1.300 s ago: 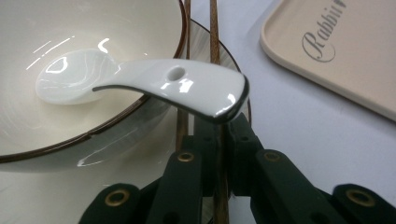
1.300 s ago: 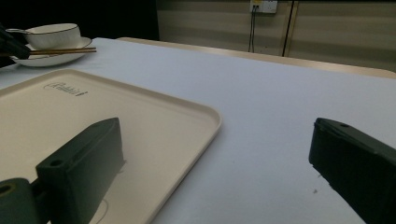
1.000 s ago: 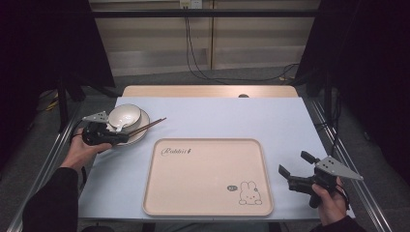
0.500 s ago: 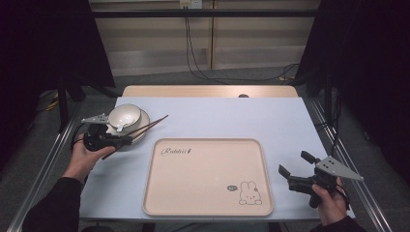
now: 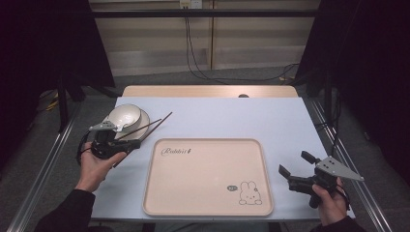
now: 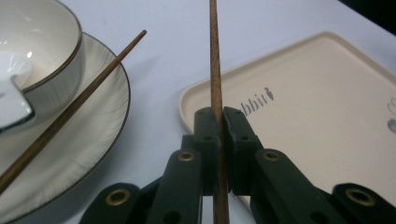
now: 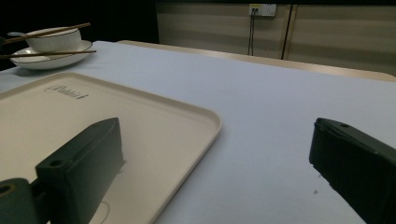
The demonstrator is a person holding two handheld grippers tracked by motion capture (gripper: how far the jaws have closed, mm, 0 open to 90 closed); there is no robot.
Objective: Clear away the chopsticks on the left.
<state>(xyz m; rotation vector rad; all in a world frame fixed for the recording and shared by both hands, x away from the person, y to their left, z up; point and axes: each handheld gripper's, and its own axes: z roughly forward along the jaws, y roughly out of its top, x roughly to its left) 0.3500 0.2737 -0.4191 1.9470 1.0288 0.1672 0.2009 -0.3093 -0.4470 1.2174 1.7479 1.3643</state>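
Gripping one chopstick (image 6: pixel 215 70), the left hand-held gripper (image 5: pixel 126 145) is seen at the left side of the tabletop (image 5: pixel 232 116), just off the near-left corner of the tray (image 5: pixel 208 212). In the left gripper view its jaws are closed tight on the wooden stick, which runs straight up between the pads and past them over the tray's corner. In the high view this stick looks lifted, its far tip pointing away toward the middle of the tabletop.

A second chopstick (image 6: pixel 70 109) is left lying across the rim of the plate (image 6: pixel 100 140), beside the bowl (image 6: pixel 42 65) that sits on that plate. A white spoon (image 6: pixel 11 98) is seen in the bowl. None of these is touched by a gripper.

The right hand-held gripper (image 5: pixel 296 170) is held at the near-right edge of the tabletop, just off the tray's right side. Its jaws are spread wide with nothing between them, as the right gripper view shows.

The tray is bare apart from its printed lettering and rabbit.

Judged progress: early. One chopstick has been picked up and is not yet set down; nothing has been placed on the tray. Likely left: this stick laid down, the second stick fetched, perhaps bowl, plate and spoon moved too. The destination cannot be told for certain.
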